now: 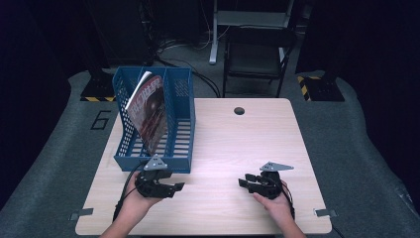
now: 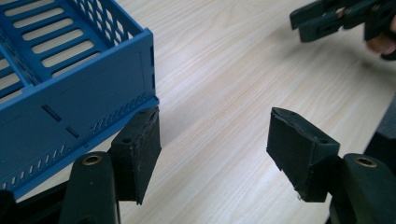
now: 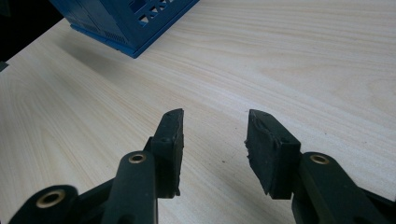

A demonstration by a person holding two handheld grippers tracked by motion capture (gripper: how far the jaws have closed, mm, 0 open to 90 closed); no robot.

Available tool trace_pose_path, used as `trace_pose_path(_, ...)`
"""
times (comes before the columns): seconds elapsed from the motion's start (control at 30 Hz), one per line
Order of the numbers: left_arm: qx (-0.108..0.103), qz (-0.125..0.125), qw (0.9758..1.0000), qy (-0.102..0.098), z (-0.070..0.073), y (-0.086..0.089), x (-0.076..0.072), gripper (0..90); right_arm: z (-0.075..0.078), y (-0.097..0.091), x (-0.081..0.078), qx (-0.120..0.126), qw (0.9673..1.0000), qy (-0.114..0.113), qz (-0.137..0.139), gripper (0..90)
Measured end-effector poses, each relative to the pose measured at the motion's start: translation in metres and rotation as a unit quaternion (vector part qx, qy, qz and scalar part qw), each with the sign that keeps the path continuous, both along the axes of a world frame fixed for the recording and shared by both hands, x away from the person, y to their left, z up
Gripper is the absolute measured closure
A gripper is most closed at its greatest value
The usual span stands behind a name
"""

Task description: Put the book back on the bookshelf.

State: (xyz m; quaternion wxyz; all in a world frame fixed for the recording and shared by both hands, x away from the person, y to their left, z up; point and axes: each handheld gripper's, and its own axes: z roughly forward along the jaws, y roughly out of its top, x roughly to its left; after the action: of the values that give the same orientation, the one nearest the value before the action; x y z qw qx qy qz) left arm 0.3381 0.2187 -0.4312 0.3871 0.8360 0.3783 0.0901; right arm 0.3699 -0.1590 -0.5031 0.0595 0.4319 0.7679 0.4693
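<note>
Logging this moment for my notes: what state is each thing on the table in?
blue file rack: upright on the table, one compartment filled
magazine: standing tilted in the rack's middle compartment
left gripper: jaws open, nothing between them, beside the rack's front corner
right gripper: jaws open, empty, over bare tabletop

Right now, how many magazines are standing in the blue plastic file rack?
1. A dark red glossy magazine leans tilted in the blue plastic file rack's middle compartment; its slotted walls might hide a thinner one.
</note>
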Motion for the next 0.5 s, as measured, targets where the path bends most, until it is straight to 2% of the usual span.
trace_pose_path(0.07,0.005,0.000,1.0000,-0.006,-0.004,0.000,0.000,33.2,0.000,0.000,0.000,0.001,1.0000,0.000,-0.001,56.2)
trace_pose_path(0.13,0.012,-0.005,0.9999,-0.002,-0.011,0.000,-0.001,32.6,0.000,0.001,0.000,0.002,1.0000,0.002,-0.002,56.1)
trace_pose_path(0.17,0.010,-0.003,0.9999,-0.003,-0.016,0.000,-0.002,31.9,0.000,0.001,-0.001,0.002,1.0000,0.004,-0.003,56.1)
trace_pose_path(0.33,-0.015,0.003,0.9996,0.025,-0.036,0.000,-0.005,31.6,0.000,0.001,0.000,0.000,1.0000,0.002,-0.002,56.0)
trace_pose_path(0.43,-0.006,-0.009,0.9996,0.027,-0.047,-0.001,-0.007,32.0,-0.001,0.001,0.000,-0.001,1.0000,0.002,-0.002,56.0)
trace_pose_path(0.5,-0.009,-0.008,0.9995,0.029,-0.054,-0.002,-0.007,32.0,-0.001,0.002,-0.001,-0.001,1.0000,0.003,-0.002,55.9)
